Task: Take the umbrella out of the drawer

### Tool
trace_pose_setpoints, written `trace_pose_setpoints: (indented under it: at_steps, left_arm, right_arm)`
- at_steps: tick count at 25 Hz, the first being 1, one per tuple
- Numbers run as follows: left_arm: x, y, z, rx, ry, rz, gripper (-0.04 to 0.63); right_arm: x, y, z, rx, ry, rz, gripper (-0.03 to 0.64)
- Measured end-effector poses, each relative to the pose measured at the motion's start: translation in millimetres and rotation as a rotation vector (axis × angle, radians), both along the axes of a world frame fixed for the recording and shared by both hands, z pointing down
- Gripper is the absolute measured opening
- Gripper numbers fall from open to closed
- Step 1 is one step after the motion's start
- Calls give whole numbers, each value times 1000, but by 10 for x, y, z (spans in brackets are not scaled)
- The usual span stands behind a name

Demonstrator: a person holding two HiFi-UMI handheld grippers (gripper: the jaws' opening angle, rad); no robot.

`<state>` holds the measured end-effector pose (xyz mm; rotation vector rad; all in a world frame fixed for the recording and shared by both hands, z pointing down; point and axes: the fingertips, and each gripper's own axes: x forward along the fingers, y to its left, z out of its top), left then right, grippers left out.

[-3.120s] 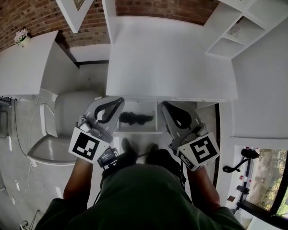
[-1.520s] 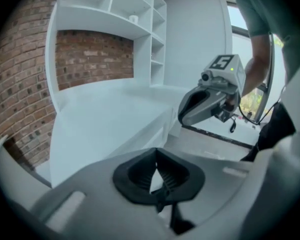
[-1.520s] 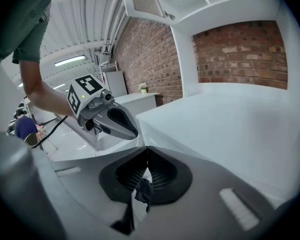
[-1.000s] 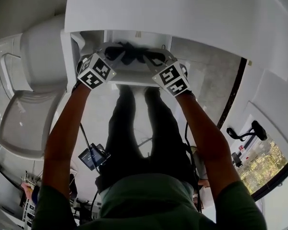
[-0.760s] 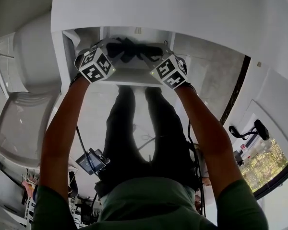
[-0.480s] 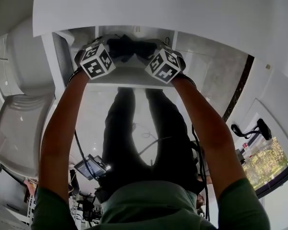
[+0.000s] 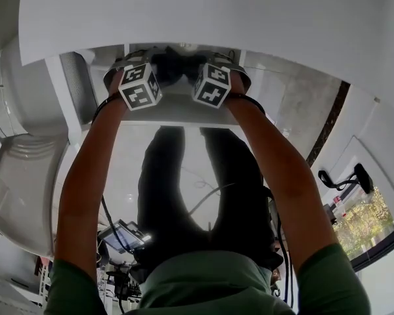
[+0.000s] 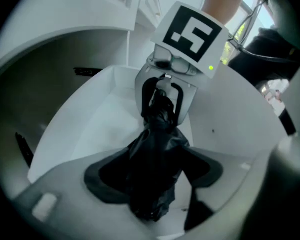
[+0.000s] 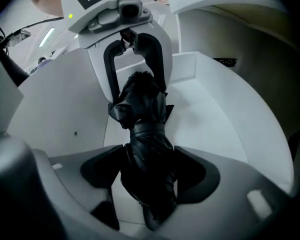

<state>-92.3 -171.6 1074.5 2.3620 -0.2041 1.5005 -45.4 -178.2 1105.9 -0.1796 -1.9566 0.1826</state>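
Note:
A folded black umbrella (image 7: 177,64) lies in the open white drawer (image 7: 171,110) under the desk. My left gripper (image 7: 148,59) is at its left end and my right gripper (image 7: 213,61) at its right end, both pointing steeply down into the drawer. In the left gripper view the jaws are opening around the umbrella (image 8: 155,159), and the right gripper (image 8: 165,91) faces me from the far end. In the right gripper view the jaws are also opening with the umbrella (image 9: 147,149) between them, and the left gripper (image 9: 135,59) stands beyond it.
The white desk top (image 7: 217,12) overhangs the drawer. A white chair (image 7: 26,176) stands at the left. The person's legs (image 7: 197,189) are below the drawer, with a small screen device (image 7: 121,238) on the floor. The drawer's walls (image 8: 90,129) rise close to both grippers.
Both grippers have sunk deeper into the drawer and drawn closer together along the umbrella. The head view has tipped further down.

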Motion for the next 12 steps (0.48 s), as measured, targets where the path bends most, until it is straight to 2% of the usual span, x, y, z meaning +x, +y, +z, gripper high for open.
trace_pose_setpoints:
  at_steps: [3,5,8,12]
  left_arm:
    - [-3,-45,34,22,-11,-11,267]
    - [-11,-62,56,33,-20,-13,246]
    - [-30,-73,62,37,-32,-9,220]
    - [-14,-83,-71,32,-39,-8,155]
  right_arm:
    - [13,-33,83,15,28,-24,323]
    - [12,-45,109,12,41,-28,281]
    - [-2,-46,94,-8,49,-6,239]
    - [19,-36,-42,-16,42,22,225]
